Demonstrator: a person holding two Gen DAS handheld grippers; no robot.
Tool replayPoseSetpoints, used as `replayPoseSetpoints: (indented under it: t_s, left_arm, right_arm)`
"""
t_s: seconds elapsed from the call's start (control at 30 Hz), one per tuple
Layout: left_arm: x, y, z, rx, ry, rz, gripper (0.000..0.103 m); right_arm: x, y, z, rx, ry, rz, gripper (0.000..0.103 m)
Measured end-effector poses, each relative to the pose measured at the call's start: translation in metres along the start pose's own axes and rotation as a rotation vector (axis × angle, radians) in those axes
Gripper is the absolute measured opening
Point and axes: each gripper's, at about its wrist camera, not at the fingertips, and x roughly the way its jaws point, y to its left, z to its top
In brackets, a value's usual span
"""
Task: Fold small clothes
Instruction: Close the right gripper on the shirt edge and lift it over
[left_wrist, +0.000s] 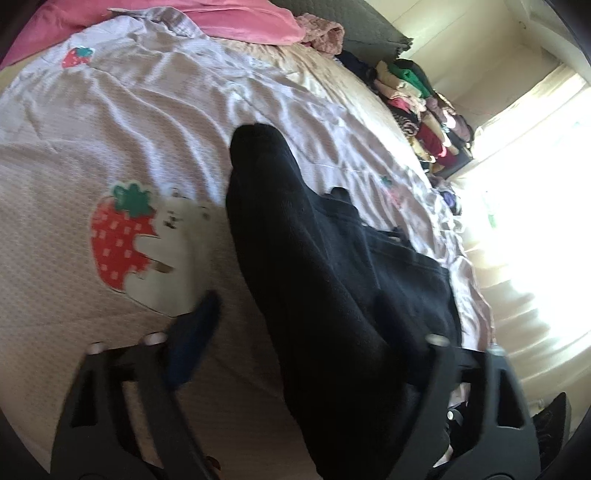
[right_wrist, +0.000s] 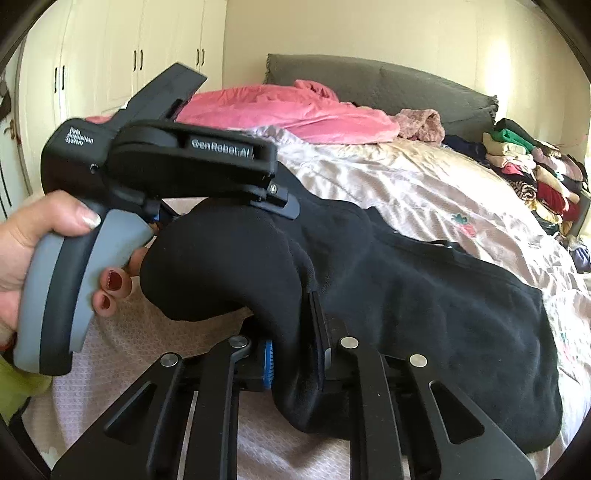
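A black garment lies spread across the bed, near its foot edge, on a pale quilt with a strawberry patch. The right gripper pinches a bunched fold of it, jaws nearly closed on the cloth. The left gripper straddles another lifted fold, its jaws partly open with cloth between them; whether the pads press it I cannot tell. A hand grips its handle. Folded clothes are stacked at the bed's far corner beside a pink blanket.
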Motion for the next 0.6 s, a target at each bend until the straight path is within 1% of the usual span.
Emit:
replayPoseSetpoints:
  t_s: [0.03, 0.07, 0.1, 0.13, 0.27, 0.37, 0.43, 0.6]
  left_arm:
    - [0.0, -0.003, -0.001, 0.005, 0.003, -0.013, 0.052]
    - [0.0, -0.008, -0.003, 0.008, 0.005, -0.025, 0.047]
    - [-0.002, -0.014, -0.005, 0.008, 0.002, -0.034, 0.039]
    - [-0.003, -0.019, -0.006, 0.011, -0.003, -0.036, 0.035]
    - [-0.012, -0.044, -0.01, 0.046, -0.034, -0.033, 0.031]
    - [-0.014, -0.063, -0.009, 0.061, -0.043, -0.044, 0.03]
    - [-0.01, -0.078, -0.011, 0.055, -0.045, -0.063, 0.03]
    - [0.008, -0.116, -0.016, 0.088, -0.024, -0.058, 0.03]
  right_arm:
    - [-0.002, -0.002, 0.0, 0.003, -0.005, -0.004, 0.014]
    - [-0.005, -0.004, 0.0, 0.008, -0.008, -0.008, 0.014]
    - [-0.008, -0.006, 0.0, 0.015, -0.01, -0.011, 0.014]
    - [-0.01, -0.007, -0.001, 0.019, -0.013, -0.015, 0.014]
    - [-0.027, -0.017, -0.006, 0.06, -0.031, -0.023, 0.014]
    - [-0.04, -0.035, -0.008, 0.123, -0.047, -0.021, 0.013]
    - [-0.048, -0.049, -0.011, 0.167, -0.054, -0.022, 0.013]
    - [-0.064, -0.085, -0.025, 0.289, -0.056, -0.018, 0.012]
